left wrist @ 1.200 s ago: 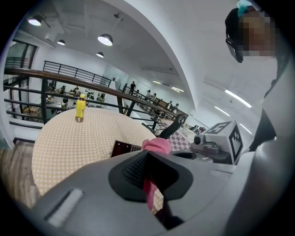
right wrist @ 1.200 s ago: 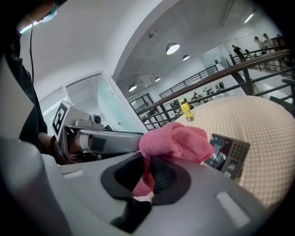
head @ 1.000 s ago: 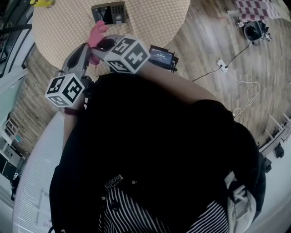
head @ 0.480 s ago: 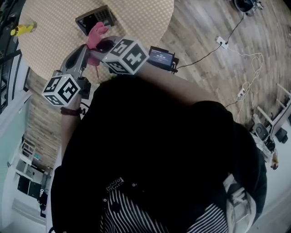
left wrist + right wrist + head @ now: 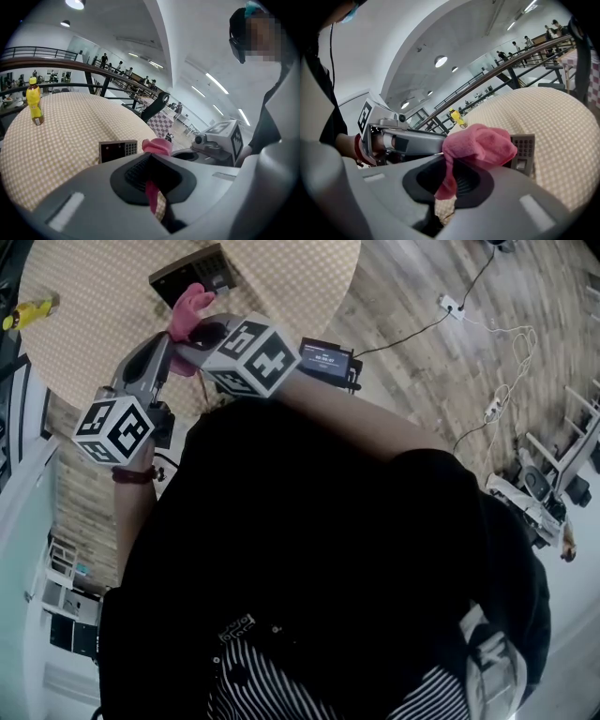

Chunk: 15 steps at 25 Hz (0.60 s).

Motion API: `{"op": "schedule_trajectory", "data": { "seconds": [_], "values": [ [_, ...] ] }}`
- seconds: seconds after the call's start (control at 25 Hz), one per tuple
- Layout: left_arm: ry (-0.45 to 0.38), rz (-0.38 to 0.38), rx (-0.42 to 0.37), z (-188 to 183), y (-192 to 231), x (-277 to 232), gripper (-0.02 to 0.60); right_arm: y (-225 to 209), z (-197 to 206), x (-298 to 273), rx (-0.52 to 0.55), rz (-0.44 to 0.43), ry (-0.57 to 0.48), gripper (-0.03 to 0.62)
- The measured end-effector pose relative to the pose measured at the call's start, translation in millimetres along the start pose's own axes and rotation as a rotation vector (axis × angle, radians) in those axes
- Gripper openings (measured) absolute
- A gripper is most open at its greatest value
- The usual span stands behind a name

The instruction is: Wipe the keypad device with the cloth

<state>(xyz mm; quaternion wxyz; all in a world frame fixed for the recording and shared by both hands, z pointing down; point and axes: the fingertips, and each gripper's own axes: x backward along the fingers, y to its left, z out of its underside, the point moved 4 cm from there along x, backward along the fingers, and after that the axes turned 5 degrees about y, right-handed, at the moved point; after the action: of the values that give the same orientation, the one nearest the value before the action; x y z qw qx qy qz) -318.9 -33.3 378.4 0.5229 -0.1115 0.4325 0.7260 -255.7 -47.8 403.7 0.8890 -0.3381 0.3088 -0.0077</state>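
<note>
The dark keypad device [image 5: 192,273] lies flat on the round checked table [image 5: 281,277], just beyond both grippers. A pink cloth [image 5: 187,307] is bunched between the device and the gripper tips. My left gripper [image 5: 167,338] and right gripper [image 5: 202,332] meet at the cloth, above the table's near edge. In the left gripper view a thin strip of cloth [image 5: 152,197] is pinched in the shut left gripper [image 5: 152,164], with the keypad device [image 5: 118,151] ahead. The right gripper [image 5: 454,164] is shut on the cloth [image 5: 478,145], which hides part of the keypad device [image 5: 524,152].
A yellow bottle [image 5: 28,310] stands at the table's far left edge. A small black screen unit [image 5: 326,360] sits by my right arm. A power strip and cables [image 5: 450,306] lie on the wooden floor to the right. My dark torso fills the lower head view.
Both grippers and the cloth have drifted slightly left in the head view as the head camera turned. The keypad device now shows further left. The hold on the cloth is unchanged.
</note>
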Motion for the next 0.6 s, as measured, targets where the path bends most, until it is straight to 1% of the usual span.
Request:
{"op": "schedule_trajectory", "data": {
  "seconds": [0.16,0.36,0.52,0.6],
  "values": [
    [0.019,0.024,0.0,-12,12,-16,0.003,-20,-6,-7,-0.02,0.012,-0.006,0.043],
    [0.017,0.063,-0.018,-27,12,-28,0.003,-36,1,-6,-0.069,0.038,-0.008,0.043],
    [0.004,0.059,-0.029,-50,26,-35,0.003,-45,-3,-13,-0.09,0.041,-0.009,0.043],
    [0.011,0.053,-0.053,-57,30,-36,0.003,-46,-4,-16,-0.094,0.04,-0.006,0.043]
  ]
}}
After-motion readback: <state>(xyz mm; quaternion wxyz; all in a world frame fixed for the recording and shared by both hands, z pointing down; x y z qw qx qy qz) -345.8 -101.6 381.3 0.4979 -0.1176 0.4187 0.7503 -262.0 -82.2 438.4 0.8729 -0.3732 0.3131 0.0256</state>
